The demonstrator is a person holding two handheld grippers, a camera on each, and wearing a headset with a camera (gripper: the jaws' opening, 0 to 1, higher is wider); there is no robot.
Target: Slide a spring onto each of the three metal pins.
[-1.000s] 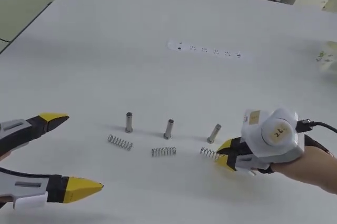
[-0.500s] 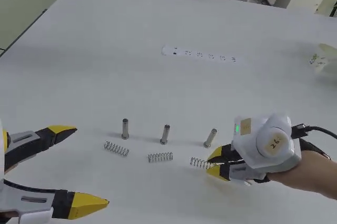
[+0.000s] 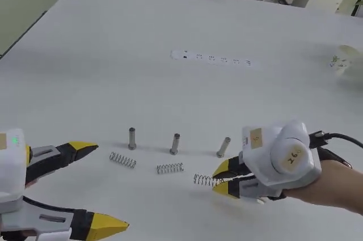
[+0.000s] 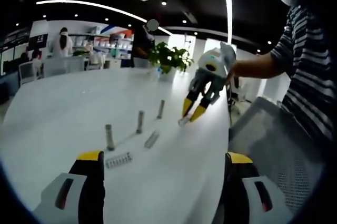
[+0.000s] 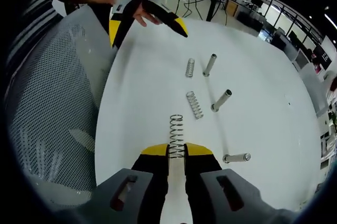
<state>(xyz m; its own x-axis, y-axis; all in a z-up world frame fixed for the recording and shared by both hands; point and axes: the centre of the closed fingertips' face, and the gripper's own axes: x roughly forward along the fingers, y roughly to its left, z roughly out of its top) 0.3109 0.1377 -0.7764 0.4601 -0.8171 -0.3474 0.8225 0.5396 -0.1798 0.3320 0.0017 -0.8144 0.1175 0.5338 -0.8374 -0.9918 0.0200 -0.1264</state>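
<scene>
**First spring gripped, all three pins bare**

The person is busy with the first of the three fittings. The right gripper [image 3: 218, 182] is pinching the held spring [image 3: 204, 180] by one end, its yellow tips nearly pressed together, low over the white table [image 3: 170, 25]. It is working just in front of the right-hand pin [image 3: 223, 147]. The left gripper [image 3: 112, 187] is hanging at the near left corner with its jaws spread wide and gripping nothing. The middle pin [image 3: 174, 144] and the left-hand pin [image 3: 131, 138] are standing with nothing on them. The middle spring [image 3: 170, 168] and the left-hand spring [image 3: 122, 160] are each lying just in front of their own pin. Going by that, I am judging that no pin has been fitted yet.

The next move is asking for a turn of the wrist. The coil is lying roughly level while the pin is standing, so the free end will need bringing over the pin's top. It then has to be lined up with the pin before being lowered and let go. A thin coil gripped at one end is likely to sag or wobble, so a slow approach looks wise.

The right gripper view is showing the coil running straight out from between the tips, gripped at its very end. In the head view the gripper's body is covering that detail. The left gripper view is looking across the table from the side, so the pins are reading as a row of posts. There the right gripper is slanting down towards the surface, though I cannot tell whether the spring's far end is touching it.
</scene>
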